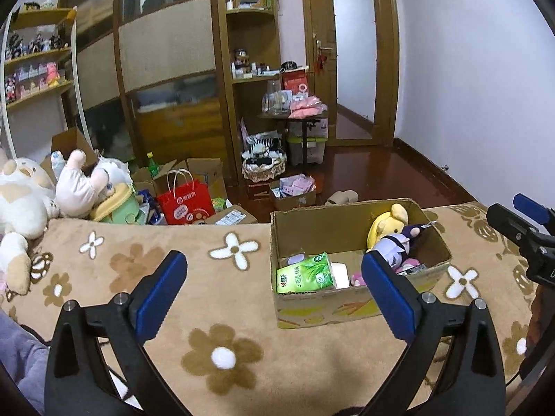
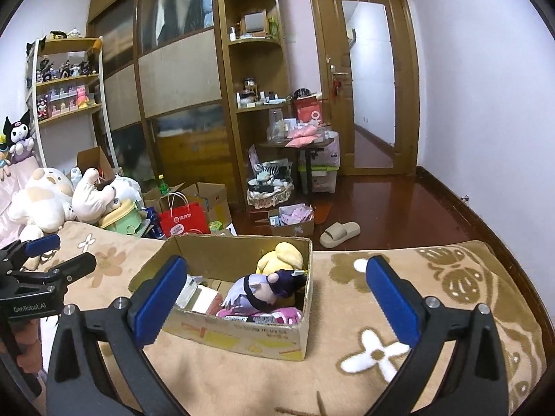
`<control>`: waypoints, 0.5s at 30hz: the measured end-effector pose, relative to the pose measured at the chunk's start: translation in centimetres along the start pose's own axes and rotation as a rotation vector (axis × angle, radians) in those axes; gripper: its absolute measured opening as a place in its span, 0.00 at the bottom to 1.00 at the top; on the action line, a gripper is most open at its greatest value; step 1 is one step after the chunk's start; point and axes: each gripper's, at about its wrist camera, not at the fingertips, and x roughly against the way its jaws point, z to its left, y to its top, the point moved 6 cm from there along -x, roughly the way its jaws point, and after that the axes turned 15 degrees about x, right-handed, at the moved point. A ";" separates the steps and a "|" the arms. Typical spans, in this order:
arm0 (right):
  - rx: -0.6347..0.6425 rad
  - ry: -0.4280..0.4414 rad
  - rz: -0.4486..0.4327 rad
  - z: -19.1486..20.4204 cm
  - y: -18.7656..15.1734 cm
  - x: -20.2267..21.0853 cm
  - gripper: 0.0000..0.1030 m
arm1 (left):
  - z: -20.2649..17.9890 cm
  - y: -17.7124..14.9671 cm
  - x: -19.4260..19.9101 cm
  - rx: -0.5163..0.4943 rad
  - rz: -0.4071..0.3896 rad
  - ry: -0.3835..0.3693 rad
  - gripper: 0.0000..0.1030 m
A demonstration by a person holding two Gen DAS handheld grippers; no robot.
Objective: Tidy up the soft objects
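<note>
An open cardboard box [image 1: 360,303] [image 2: 239,336] sits on the tan flowered blanket [image 1: 208,298]. Inside lie a yellow plush [image 1: 386,225] [image 2: 281,254], a purple-and-lilac plush doll [image 1: 399,246] [image 2: 267,287], something pink [image 2: 284,313] and a green tissue pack [image 1: 305,274]. My left gripper [image 1: 274,294] is open and empty, just in front of the box's left half. My right gripper [image 2: 274,298] is open and empty, its jaws wide either side of the box's near right part; it also shows at the right edge of the left wrist view [image 1: 520,222].
Large white and pink plush toys [image 1: 41,194] [image 2: 62,197] are piled at the blanket's far left. Beyond the bed are a red paper bag [image 1: 185,202], cardboard boxes, a slipper [image 2: 340,234], shelves, a small table and a door.
</note>
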 end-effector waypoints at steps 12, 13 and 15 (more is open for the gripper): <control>-0.004 -0.047 -0.034 0.1 -0.2 5.3 1.00 | 1.0 -0.5 5.1 0.011 -0.055 0.009 0.98; -0.008 -0.050 -0.034 0.1 -0.4 5.7 1.00 | 1.0 -0.6 5.4 0.009 -0.060 0.012 0.98; -0.008 -0.059 -0.036 0.1 -0.6 6.3 1.00 | 1.2 -1.0 6.0 0.008 -0.061 0.012 0.98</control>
